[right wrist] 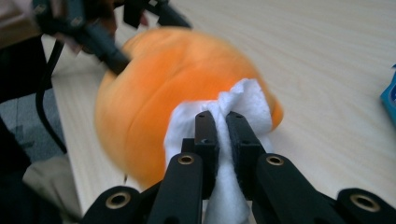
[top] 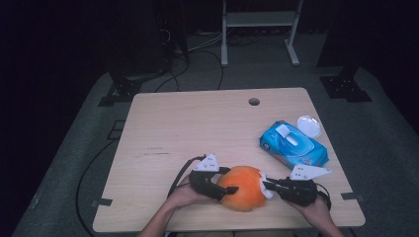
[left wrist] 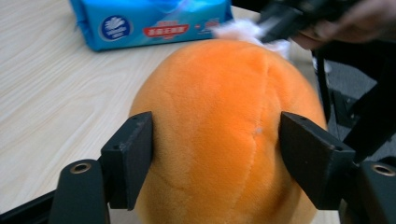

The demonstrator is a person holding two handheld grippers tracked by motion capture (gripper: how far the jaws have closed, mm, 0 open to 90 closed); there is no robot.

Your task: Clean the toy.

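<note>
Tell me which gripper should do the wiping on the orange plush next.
Right. The right gripper is already shut on the white wipe, which rests against the orange plush. The left gripper brackets the plush from the other side, so it looks better suited to steadying it.

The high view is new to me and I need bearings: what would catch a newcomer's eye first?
A bright orange plush ball at the table's near edge, clamped by the left gripper. The right gripper presses a white wipe against its other side. A blue wipes pack lies behind, to the right.
</note>
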